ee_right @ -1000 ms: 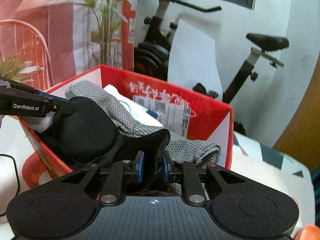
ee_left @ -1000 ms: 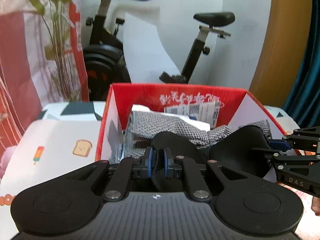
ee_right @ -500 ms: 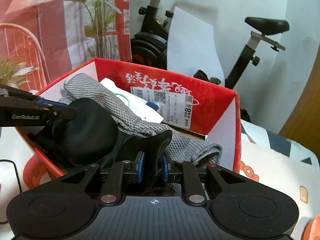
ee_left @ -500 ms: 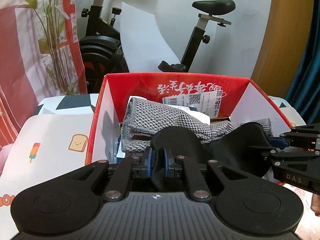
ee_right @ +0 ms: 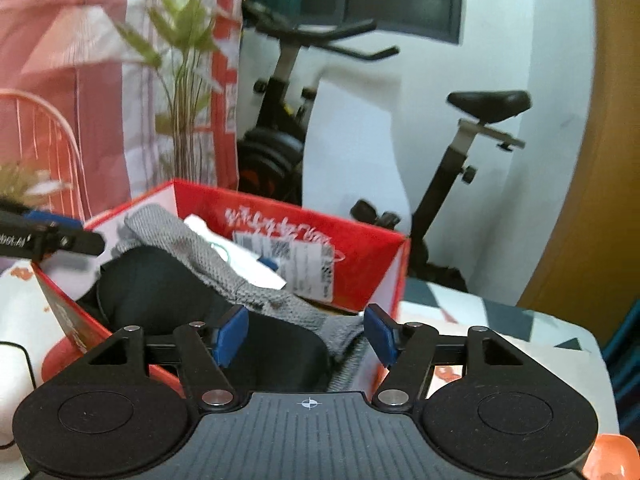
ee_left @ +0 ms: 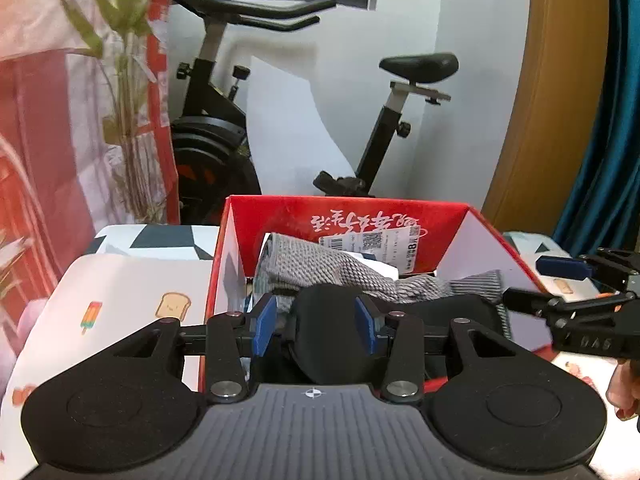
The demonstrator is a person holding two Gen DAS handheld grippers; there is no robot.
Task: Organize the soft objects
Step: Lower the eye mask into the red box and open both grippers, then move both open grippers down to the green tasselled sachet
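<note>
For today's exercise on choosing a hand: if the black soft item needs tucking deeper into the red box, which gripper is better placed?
Probably left. The left gripper, jaws opening, straddles the black soft item in the red box. The right gripper, also opening, sits over its edge and the grey knit cloth.

I can read only a "8" on the white barcode label point(ee_left: 374, 245) on the red cardboard box's point(ee_left: 448, 216) far wall.
</note>
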